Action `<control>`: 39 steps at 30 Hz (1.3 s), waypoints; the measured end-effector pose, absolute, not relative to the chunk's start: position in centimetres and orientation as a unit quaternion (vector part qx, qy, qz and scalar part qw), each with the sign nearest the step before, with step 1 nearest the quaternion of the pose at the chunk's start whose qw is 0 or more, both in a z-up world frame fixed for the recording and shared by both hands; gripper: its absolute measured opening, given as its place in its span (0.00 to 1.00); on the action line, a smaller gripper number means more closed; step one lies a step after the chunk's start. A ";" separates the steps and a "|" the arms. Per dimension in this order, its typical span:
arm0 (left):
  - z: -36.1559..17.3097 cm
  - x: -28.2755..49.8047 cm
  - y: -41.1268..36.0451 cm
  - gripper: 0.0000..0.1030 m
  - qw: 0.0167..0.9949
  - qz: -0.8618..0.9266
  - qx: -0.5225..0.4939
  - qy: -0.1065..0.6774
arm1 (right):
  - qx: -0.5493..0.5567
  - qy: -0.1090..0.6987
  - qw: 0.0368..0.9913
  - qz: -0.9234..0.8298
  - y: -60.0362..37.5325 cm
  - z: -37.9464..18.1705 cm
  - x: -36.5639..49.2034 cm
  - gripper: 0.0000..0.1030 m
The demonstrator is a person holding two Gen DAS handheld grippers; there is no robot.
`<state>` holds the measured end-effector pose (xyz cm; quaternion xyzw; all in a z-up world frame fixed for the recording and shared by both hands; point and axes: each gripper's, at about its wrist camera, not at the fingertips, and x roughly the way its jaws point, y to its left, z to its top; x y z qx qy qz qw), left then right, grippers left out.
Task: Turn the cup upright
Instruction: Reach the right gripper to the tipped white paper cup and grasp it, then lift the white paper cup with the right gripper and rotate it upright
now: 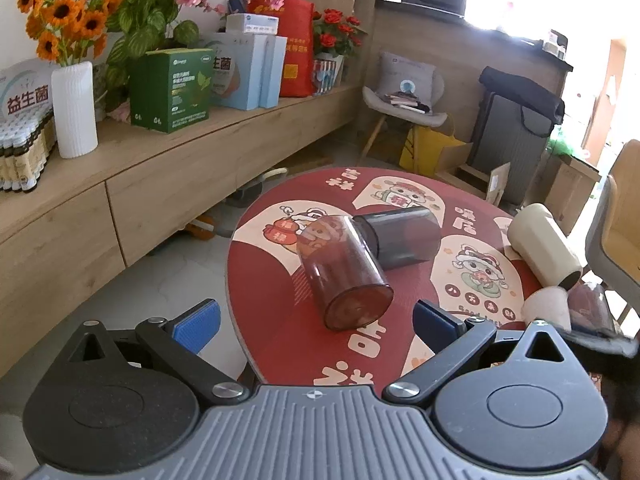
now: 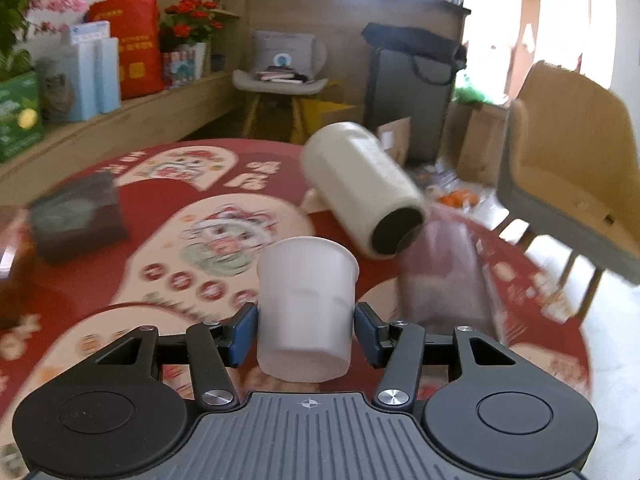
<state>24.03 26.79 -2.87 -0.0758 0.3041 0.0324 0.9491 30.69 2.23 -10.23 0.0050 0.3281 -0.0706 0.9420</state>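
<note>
My right gripper (image 2: pixel 306 334) is shut on a white frosted cup (image 2: pixel 306 308), held with its rim up above the red table mat (image 2: pixel 120 280); the view is blurred. That cup also shows in the left wrist view (image 1: pixel 548 308). A brown translucent cup (image 1: pixel 344 272) lies on its side in front of my left gripper (image 1: pixel 316 324), which is open and empty just short of it. A grey cup (image 1: pixel 400 236) and a cream cup (image 1: pixel 546 244) lie on their sides too. A pinkish clear cup (image 2: pixel 444 272) stands to the right of the white one.
The round table (image 1: pixel 280 344) ends at the left over the floor. A wooden sideboard (image 1: pixel 120 184) with boxes, flowers and a white vase (image 1: pixel 74 110) runs along the left. A tan chair (image 2: pixel 568 168) stands close to the table's right edge.
</note>
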 end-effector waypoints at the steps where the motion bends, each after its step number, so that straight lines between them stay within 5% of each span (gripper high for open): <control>1: -2.9 24.0 26.9 1.00 0.949 0.032 -0.080 0.304 | 0.013 0.329 0.942 -0.061 2.6 -10.0 30.0 0.48; 24: -3.3 24.1 26.7 1.00 0.946 0.020 -0.087 0.311 | 0.072 0.357 0.929 0.063 10.6 -8.7 22.7 0.50; 31: -3.6 24.6 25.5 1.00 0.945 0.010 -0.074 0.320 | 0.070 0.360 0.928 0.070 9.1 -8.0 22.3 0.74; 39: -4.8 25.4 24.1 1.00 0.937 -0.003 -0.076 0.342 | 0.043 0.300 0.951 0.060 4.2 -5.9 20.2 0.80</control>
